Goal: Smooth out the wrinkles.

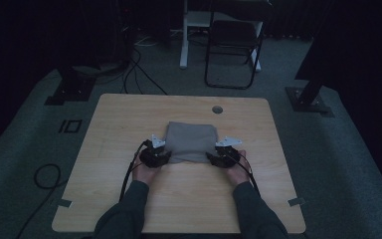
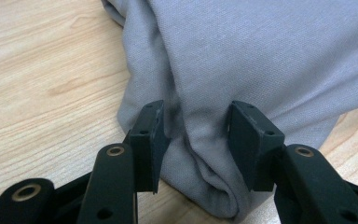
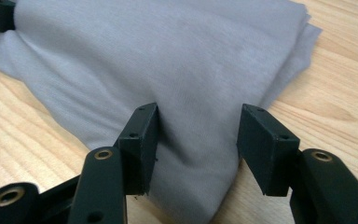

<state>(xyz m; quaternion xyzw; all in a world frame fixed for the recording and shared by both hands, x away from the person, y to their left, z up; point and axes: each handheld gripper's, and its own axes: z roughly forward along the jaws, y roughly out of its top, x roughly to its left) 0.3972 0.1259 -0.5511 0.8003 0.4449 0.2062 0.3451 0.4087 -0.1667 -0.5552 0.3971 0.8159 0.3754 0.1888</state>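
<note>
L gripper (image 2: 198, 140) jaws apart round grey cloth (image 2: 261, 60) corner, R gripper (image 3: 196, 144) same, unclenched, wood table (image 1: 129, 114).

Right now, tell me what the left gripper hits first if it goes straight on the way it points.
The folded grey cloth. The left gripper has open jaws on either side of the cloth's near corner, so it would likely push into that fabric at once.
</note>
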